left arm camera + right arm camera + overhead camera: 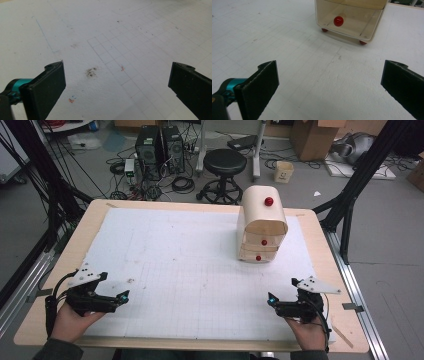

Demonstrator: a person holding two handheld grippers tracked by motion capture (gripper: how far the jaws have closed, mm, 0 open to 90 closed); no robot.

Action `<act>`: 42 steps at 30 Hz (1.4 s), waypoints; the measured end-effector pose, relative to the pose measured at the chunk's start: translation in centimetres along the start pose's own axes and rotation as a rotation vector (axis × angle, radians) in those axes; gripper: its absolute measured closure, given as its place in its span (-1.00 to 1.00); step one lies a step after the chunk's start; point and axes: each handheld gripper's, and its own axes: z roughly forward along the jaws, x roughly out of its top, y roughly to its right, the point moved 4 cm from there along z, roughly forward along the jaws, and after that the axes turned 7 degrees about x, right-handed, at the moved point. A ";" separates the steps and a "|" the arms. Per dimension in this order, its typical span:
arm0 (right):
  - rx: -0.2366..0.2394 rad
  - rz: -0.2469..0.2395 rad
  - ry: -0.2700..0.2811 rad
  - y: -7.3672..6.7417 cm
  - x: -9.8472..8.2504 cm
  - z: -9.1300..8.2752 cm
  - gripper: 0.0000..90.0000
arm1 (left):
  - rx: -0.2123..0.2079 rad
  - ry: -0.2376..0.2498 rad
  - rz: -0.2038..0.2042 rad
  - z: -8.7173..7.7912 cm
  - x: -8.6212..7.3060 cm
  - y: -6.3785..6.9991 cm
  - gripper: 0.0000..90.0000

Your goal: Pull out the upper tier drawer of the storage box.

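At the lower corners of the high view, I hold my left gripper (123,296) and right gripper (270,299) low over the white gridded mat (175,255), each with its jaws spread wide and nothing between them. The small cream drawer chest (262,225) stands right of centre in the upper half of that frame, well apart from both tools. In the right gripper view it fills the upper middle, its lowest drawer's red knob (338,21) facing me. My judgement: the chest looks light, so a pull on that round knob could drag or tip the whole unit rather than slide the drawer, and the smooth ball may slip from flat jaws closing off-centre. No brand, label or readable writing shows on the chest, mat or tools.
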 end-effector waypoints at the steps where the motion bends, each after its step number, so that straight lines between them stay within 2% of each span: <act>1: 0.000 0.005 -0.005 -0.2 0.1 0.0 -0.99 | -0.002 0.001 -0.003 0.0 0.0 0.0 -0.96; 8: -0.012 -0.002 -0.024 -0.8 0.7 0.4 -0.99 | -0.001 0.004 -0.010 -0.1 0.0 -0.1 -0.96; 14: -0.022 -0.002 -0.005 -1.4 1.5 0.5 -0.99 | -0.002 0.004 -0.008 -0.1 0.0 -0.2 -0.96; 20: -0.052 -0.001 0.001 -1.8 2.3 1.0 -0.99 | -0.002 0.008 -0.012 -0.2 0.0 -0.2 -0.96; 21: -0.083 -0.006 0.009 -1.9 2.6 1.2 -0.99 | -0.003 0.008 -0.013 -0.1 0.0 -0.2 -0.96; 24: -0.115 0.000 0.025 -2.1 3.1 1.4 -0.99 | -0.004 0.007 -0.010 -0.1 -0.1 -0.2 -0.96; 32: -0.147 -0.010 0.039 -2.9 4.6 2.2 -0.99 | -0.001 0.012 -0.017 -0.2 0.0 -0.3 -0.96; 35: -0.165 0.008 0.063 -3.2 5.4 2.7 -0.99 | -0.004 0.010 -0.014 -0.2 0.0 -0.3 -0.96; 39: -0.212 0.013 0.082 -3.3 6.0 3.0 -0.99 | -0.002 0.010 -0.016 -0.2 -0.1 -0.3 -0.96; 42: -0.223 0.018 0.099 -3.3 6.5 3.2 -0.99 | 0.000 0.010 -0.012 -0.2 -0.1 -0.4 -0.96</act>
